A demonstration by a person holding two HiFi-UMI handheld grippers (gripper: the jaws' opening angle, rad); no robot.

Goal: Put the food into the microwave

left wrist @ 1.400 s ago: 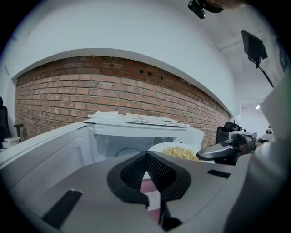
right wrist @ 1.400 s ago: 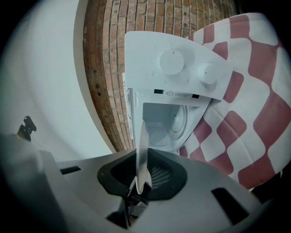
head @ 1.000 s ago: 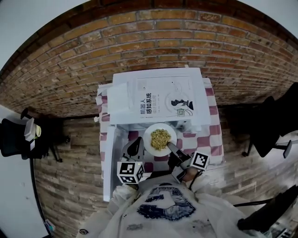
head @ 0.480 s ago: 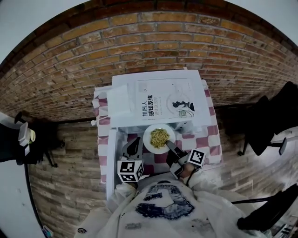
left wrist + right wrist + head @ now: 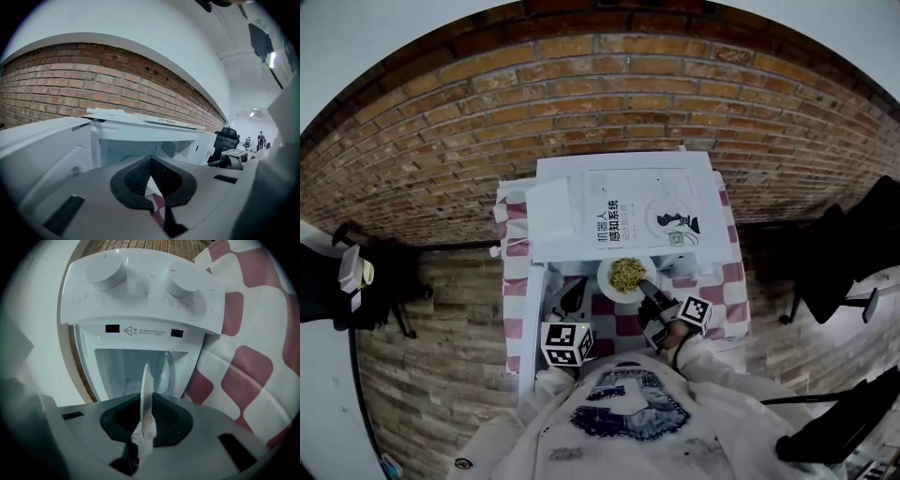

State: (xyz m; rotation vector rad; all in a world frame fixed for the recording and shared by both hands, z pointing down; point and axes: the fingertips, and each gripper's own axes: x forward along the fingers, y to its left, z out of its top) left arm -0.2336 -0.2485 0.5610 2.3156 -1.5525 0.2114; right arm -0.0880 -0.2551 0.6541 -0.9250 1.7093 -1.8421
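Observation:
A white plate of yellowish food hangs at the mouth of the white microwave, its far rim just under the top's front edge. My right gripper is shut on the plate's near right rim. In the right gripper view the plate's rim shows edge-on between the pads, with the microwave's cavity straight ahead. My left gripper is shut and holds nothing. It sits left of the plate, beside the swung-out door, and faces the cavity.
A book and a white box lie on the microwave's top. The microwave stands on a red-and-white checked tablecloth against a brick wall. Two round knobs sit on its control panel. Black chairs stand at either side.
The right gripper has carried the plate lower and forward, closer to the microwave's opening. The left gripper has shifted slightly forward beside the door.

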